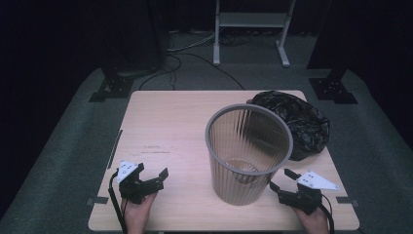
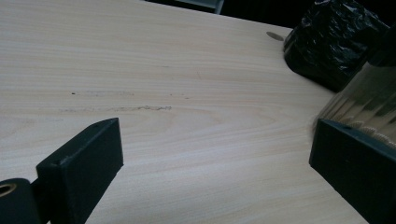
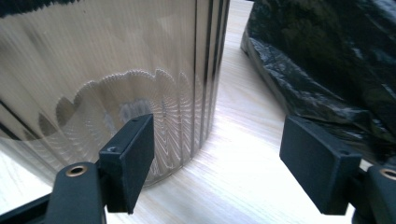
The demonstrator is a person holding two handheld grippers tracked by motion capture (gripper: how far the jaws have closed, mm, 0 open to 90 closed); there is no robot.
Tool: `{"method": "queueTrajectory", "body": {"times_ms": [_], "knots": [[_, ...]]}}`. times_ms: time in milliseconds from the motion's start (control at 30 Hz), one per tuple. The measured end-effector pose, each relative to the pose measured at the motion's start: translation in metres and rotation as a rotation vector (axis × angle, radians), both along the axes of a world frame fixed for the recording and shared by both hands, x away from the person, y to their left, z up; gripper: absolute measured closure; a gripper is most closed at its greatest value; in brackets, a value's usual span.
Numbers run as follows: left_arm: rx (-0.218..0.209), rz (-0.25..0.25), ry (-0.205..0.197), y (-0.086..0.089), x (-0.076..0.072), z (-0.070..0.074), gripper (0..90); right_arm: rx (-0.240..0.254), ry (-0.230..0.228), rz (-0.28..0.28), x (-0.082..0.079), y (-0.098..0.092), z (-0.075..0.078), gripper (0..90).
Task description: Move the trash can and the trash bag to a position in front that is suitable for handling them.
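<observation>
A clear ribbed waste bin point(image 1: 248, 151) with a grey rim stands upright on the wooden table point(image 1: 165, 126), right of centre. A crumpled black plastic bag point(image 1: 297, 122) lies behind and to the right of it. My left gripper point(image 1: 153, 174) rests near the front left edge, open, nothing between its jaws. My right gripper point(image 1: 283, 179) sits at the front right, open, just beside the bin's base. In the right gripper view the bin wall point(image 3: 116, 70) stands close on the left and the bag point(image 3: 327, 60) on the right. The left gripper view shows the bag point(image 2: 331, 37) and the bin's side point(image 2: 369, 98).
Bare tabletop point(image 2: 163, 84) stretches ahead of the left gripper. Beyond the table lie grey carpet, cables point(image 1: 195, 58), a white frame stand point(image 1: 251, 29) and black stand feet point(image 1: 333, 87) at both far corners.
</observation>
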State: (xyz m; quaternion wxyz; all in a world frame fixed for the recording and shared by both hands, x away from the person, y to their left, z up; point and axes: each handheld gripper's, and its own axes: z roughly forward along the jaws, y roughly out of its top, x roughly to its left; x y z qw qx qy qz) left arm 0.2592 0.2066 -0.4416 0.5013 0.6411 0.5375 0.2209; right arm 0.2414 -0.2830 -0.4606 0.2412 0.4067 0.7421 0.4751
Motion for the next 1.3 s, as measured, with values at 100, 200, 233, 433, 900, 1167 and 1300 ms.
{"method": "queueTrajectory", "body": {"times_ms": [100,200,233,433,900,1167,1300], "knots": [[0.001,0.001,-0.001,0.000,0.000,0.000,1.8,0.000,-0.001,0.017,-0.001,0.004,0.000,25.6],[-0.002,0.002,-0.002,0.001,0.000,0.000,1.8,-0.002,-0.003,0.029,-0.001,0.007,0.000,25.6],[-0.002,0.002,-0.002,0.001,0.000,0.000,1.8,-0.001,-0.001,0.032,-0.001,0.008,-0.001,25.6],[-0.001,0.000,-0.001,0.000,0.000,0.000,1.8,-0.007,0.003,0.052,-0.002,0.014,-0.002,25.5],[-0.001,0.000,-0.002,0.000,0.000,0.000,1.8,-0.010,0.034,0.129,-0.001,0.017,-0.006,21.4],[-0.013,0.004,-0.002,0.001,0.000,0.000,1.8,0.049,0.072,0.102,0.009,-0.008,-0.002,20.6],[-0.011,0.002,-0.004,0.000,-0.001,0.001,1.8,0.070,0.079,0.070,0.020,-0.026,0.005,20.7]]}}
